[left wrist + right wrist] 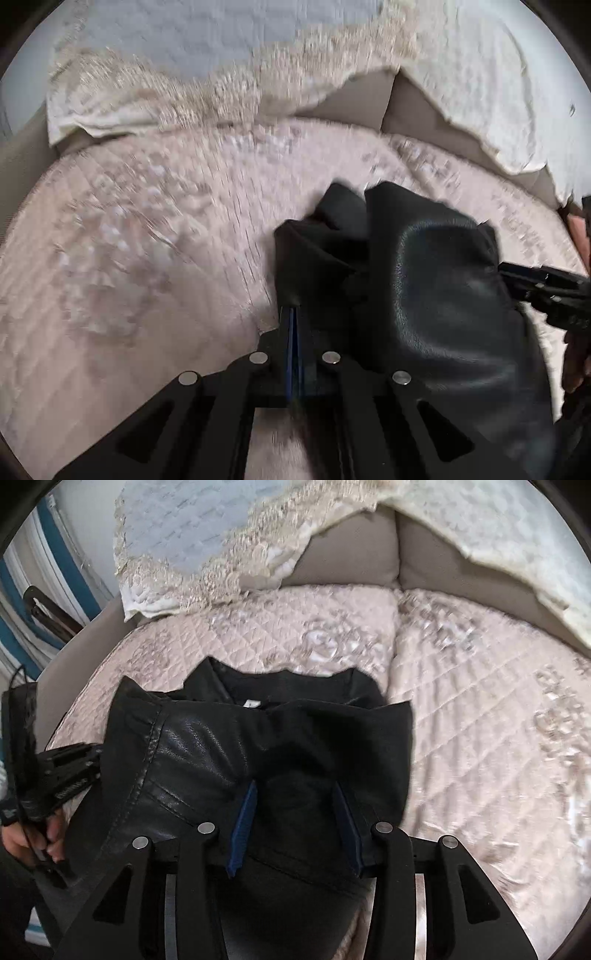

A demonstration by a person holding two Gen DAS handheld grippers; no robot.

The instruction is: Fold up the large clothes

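Leather jacket (443, 280) lies bunched on the quilted bed cover (129, 258), its edge pinched in the left gripper (292, 314), while the right wrist view shows the right gripper (299, 808) straddling a thick fold, jaws apart, so slick leather may slip.

Each camera sits just behind its own gripper and looks steeply down along the two fingers, close over a black leather jacket (436, 280) lying on a pink quilted cover (147, 258). The left view takes in the jacket's left part with the right gripper (517, 280) at its right edge; the right view mirrors this. Both share the jacket, the cover and the cream lace cloth (221, 565) behind.
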